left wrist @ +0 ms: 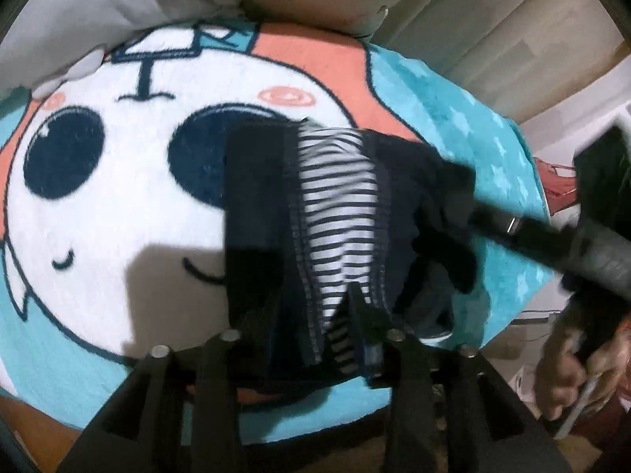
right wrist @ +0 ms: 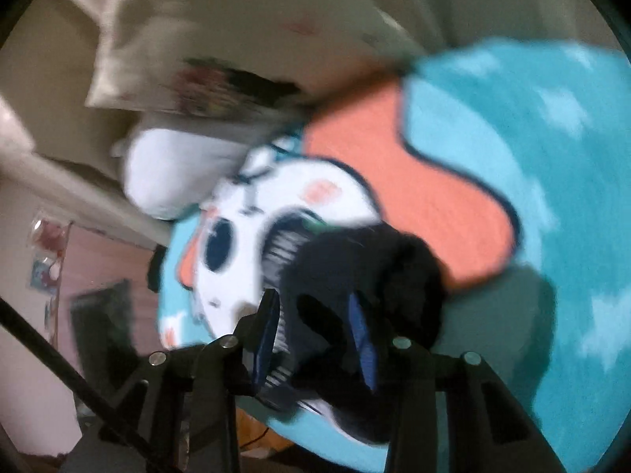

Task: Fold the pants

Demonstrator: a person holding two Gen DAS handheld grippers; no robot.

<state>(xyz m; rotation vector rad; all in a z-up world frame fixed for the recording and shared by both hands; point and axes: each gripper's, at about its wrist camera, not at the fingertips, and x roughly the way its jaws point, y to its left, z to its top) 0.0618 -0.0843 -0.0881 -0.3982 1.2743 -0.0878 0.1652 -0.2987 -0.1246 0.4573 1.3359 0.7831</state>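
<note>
Dark navy pants (left wrist: 398, 213) with a black-and-white striped lining (left wrist: 339, 205) hang bunched over a cartoon blanket (left wrist: 118, 205). My left gripper (left wrist: 315, 331) is shut on the pants' near edge; the cloth hides most of its fingers. My right gripper reaches in from the right in the left wrist view (left wrist: 461, 201) and holds the other side of the pants. In the blurred right wrist view the right gripper (right wrist: 315, 315) has dark pants cloth (right wrist: 355, 268) between its blue-padded fingers (right wrist: 364, 349).
The blanket (right wrist: 512, 157) is teal, coral and white, with a big-eyed face, and covers a bed. A white pillow (left wrist: 79, 4) lies at the far end. A hand (left wrist: 572, 358) holds the right tool at right. Room walls lie beyond.
</note>
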